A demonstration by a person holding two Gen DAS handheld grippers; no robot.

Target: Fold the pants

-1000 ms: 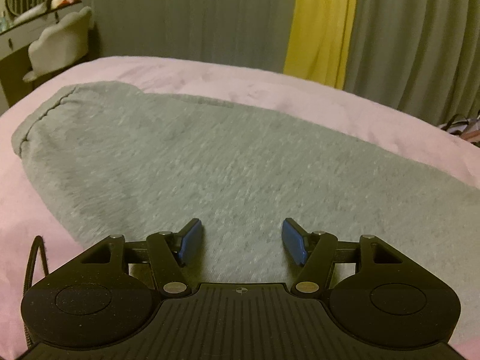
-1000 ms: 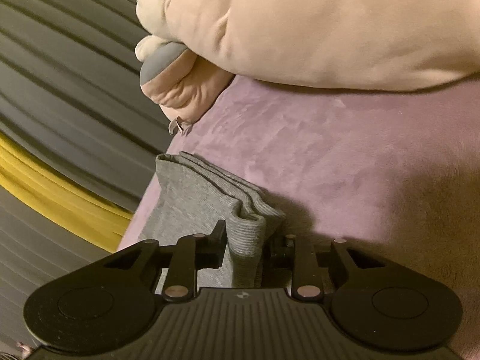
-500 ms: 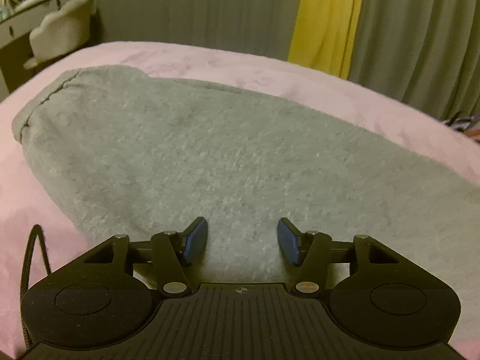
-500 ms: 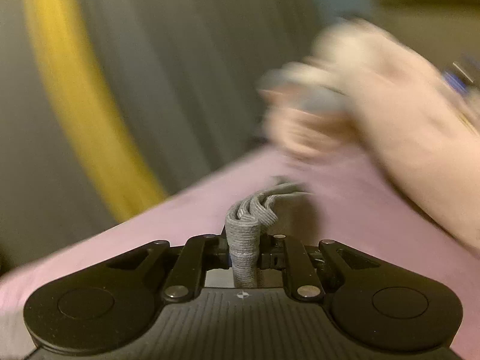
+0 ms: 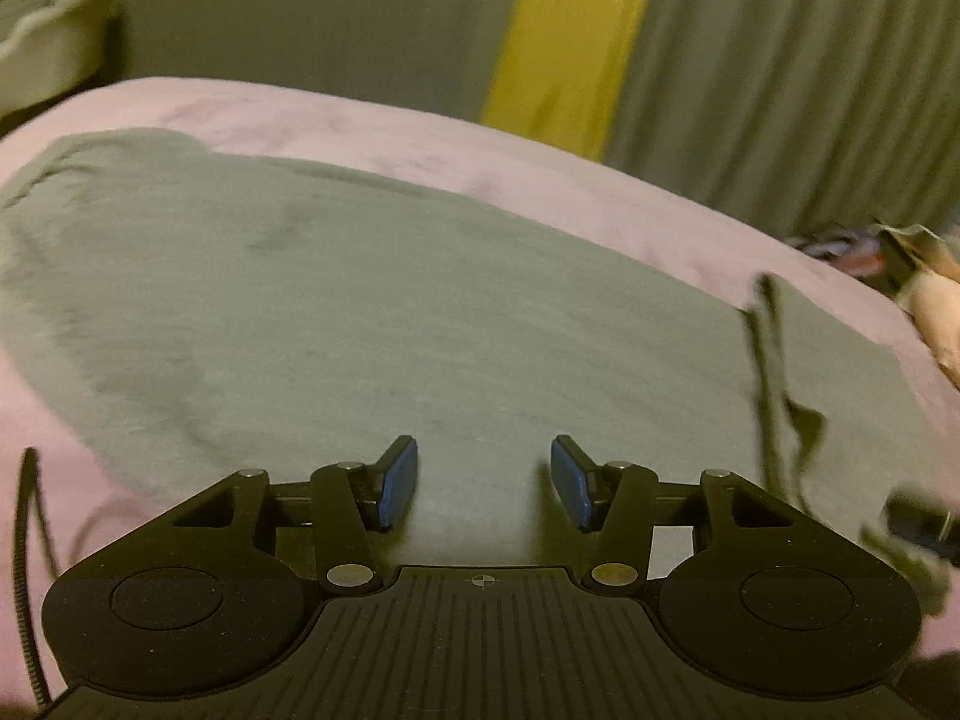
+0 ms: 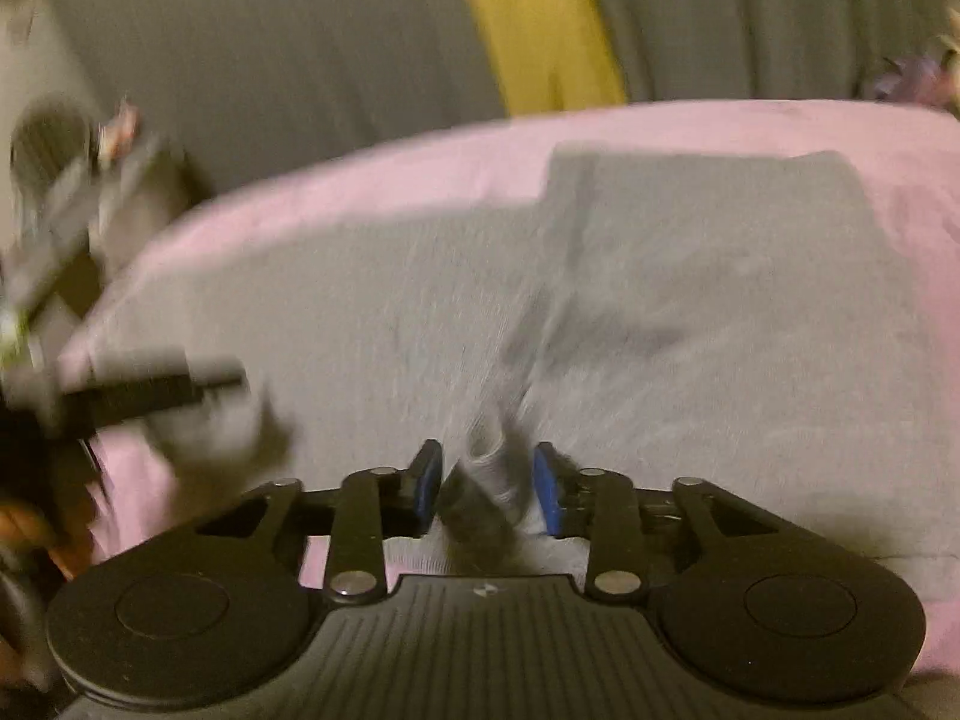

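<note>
Grey pants lie flat across the pink bed. My left gripper hovers low over them, open, with only flat cloth under the gap between its blue pads. At the right edge of the left wrist view a blurred strip of lifted cloth stands up. In the right wrist view the pants show a leg doubled back over them. My right gripper has the bunched cuffs between its pads; its jaws are opening and the pads stand apart from the cloth. The left gripper shows as a dark blur at left.
The pink bedspread runs past the pants on all sides. Grey curtains with a yellow strip hang behind the bed. Pale bunched bedding sits at the right edge, and pale furniture stands beyond the bed's left end.
The right gripper swung the cuffs from the bed's far end over the laid-out pants, and its jaws went from clamped to parted. The left gripper tilted a little and its jaws narrowed slightly.
</note>
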